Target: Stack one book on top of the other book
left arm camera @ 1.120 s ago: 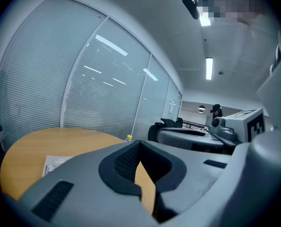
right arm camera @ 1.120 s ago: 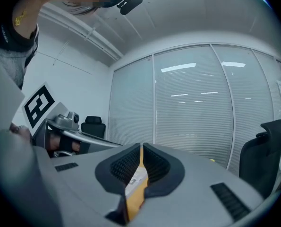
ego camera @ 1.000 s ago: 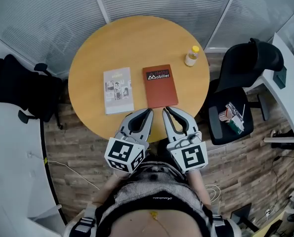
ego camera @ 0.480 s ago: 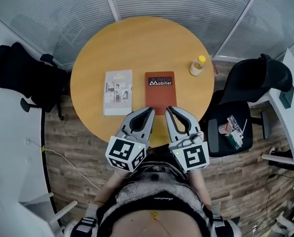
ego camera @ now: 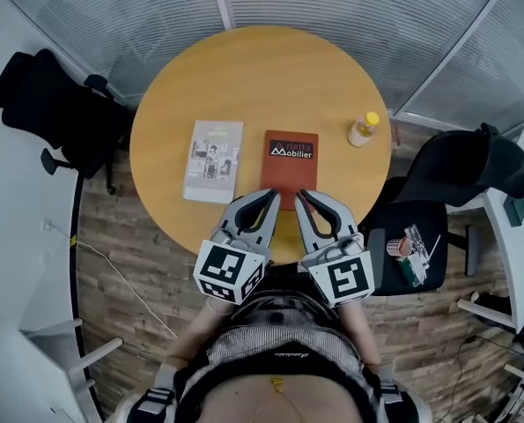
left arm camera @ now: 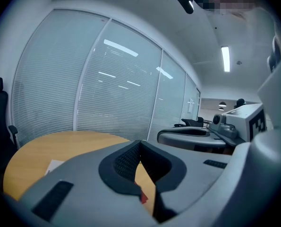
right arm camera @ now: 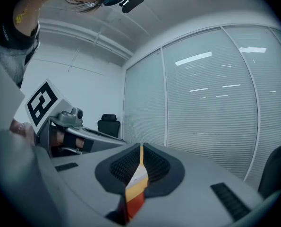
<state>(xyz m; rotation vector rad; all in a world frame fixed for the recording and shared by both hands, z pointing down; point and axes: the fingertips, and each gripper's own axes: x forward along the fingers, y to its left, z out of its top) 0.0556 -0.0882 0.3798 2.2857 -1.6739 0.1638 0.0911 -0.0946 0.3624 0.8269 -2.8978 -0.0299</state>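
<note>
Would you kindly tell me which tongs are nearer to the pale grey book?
Left. The left tongs are at the red book's near left corner, just right of the pale grey book; the right tongs are farther right, at the red book's near edge.

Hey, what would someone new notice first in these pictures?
A round wooden table fills the middle, with a red book and a pale book lying side by side, apart. At its near edge the left tongs and right tongs point in, both shut and empty. A yellow-capped bottle stands at the right.
</note>
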